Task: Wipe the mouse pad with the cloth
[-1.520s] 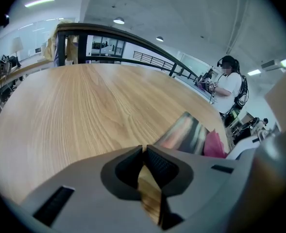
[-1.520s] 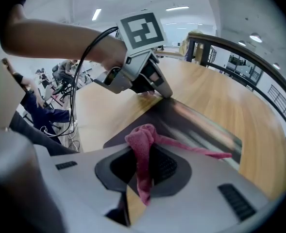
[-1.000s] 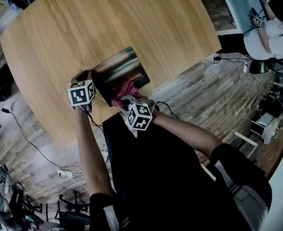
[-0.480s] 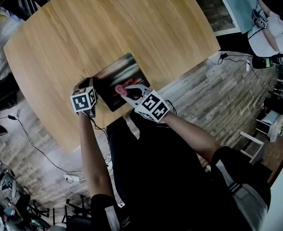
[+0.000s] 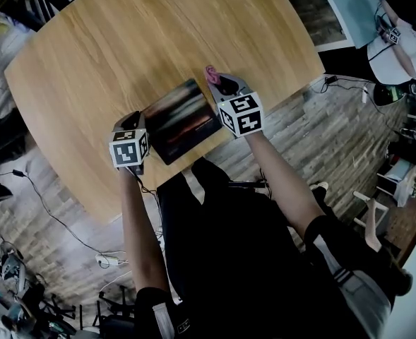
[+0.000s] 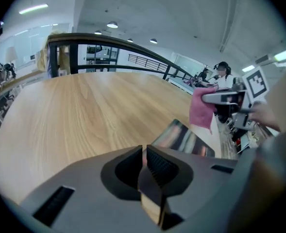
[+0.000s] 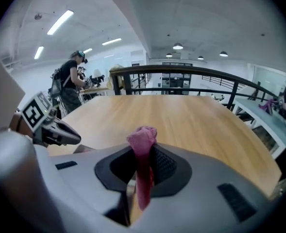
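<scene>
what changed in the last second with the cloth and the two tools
The right tool swung away from the person and to the right, carrying the pink cloth off the mouse pad; the cloth now hangs from its jaws beyond the pad's far right edge. The left tool stayed shut on the pad's left corner, and the pad stayed put on the table.

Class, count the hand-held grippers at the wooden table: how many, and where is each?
2. The left hand-held gripper pinches the left corner of the mouse pad; the right hand-held gripper, gripping the pink cloth, is off the pad's far right corner.
</scene>
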A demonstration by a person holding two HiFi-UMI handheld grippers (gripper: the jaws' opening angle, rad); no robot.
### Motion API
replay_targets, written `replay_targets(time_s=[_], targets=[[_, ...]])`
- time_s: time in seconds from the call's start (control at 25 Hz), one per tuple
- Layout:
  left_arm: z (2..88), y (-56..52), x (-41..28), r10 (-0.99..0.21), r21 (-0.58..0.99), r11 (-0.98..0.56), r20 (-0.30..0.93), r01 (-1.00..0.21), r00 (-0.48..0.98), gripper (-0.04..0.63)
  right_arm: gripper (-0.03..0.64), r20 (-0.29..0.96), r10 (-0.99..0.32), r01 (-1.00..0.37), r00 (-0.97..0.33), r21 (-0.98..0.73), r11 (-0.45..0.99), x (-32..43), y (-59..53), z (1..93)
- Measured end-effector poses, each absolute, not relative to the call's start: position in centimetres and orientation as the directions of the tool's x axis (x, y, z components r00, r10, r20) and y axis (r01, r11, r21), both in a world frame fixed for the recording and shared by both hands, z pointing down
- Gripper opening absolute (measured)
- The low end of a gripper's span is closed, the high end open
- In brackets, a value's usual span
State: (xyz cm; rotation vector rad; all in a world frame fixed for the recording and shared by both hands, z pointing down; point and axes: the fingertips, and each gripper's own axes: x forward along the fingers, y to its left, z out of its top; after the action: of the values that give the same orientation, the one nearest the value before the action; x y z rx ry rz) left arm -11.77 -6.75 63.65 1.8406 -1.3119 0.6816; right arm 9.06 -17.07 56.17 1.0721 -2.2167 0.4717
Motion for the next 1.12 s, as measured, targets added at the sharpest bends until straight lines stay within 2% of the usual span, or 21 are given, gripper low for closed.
replay_targets(time_s=[0.2, 0.44, 1.12], targets=[[65.1, -5.9, -8.4, -0.468, 0.324, -0.234, 0.789, -0.917, 0.398, 0.035, 0.066, 0.781, -0.474, -0.761, -0.406, -0.002, 0.648, 8.7, -17.0, 61.5], [67.0, -5.1, -8.1, -0.437, 0.349, -0.191, 0.807, -0.917, 0.398, 0.026, 0.066, 0.845, -0.379, -0.711, -0.378, -0.002, 0.703, 6.9, -15.8, 65.9], [67.3, -5.2, -8.2, -0.415, 0.336, -0.208, 0.821, -0.919, 0.393, 0.025, 0.066, 0.868, -0.366, -0.645, -0.335, 0.071, 0.761, 5.1, -15.6, 66.4]])
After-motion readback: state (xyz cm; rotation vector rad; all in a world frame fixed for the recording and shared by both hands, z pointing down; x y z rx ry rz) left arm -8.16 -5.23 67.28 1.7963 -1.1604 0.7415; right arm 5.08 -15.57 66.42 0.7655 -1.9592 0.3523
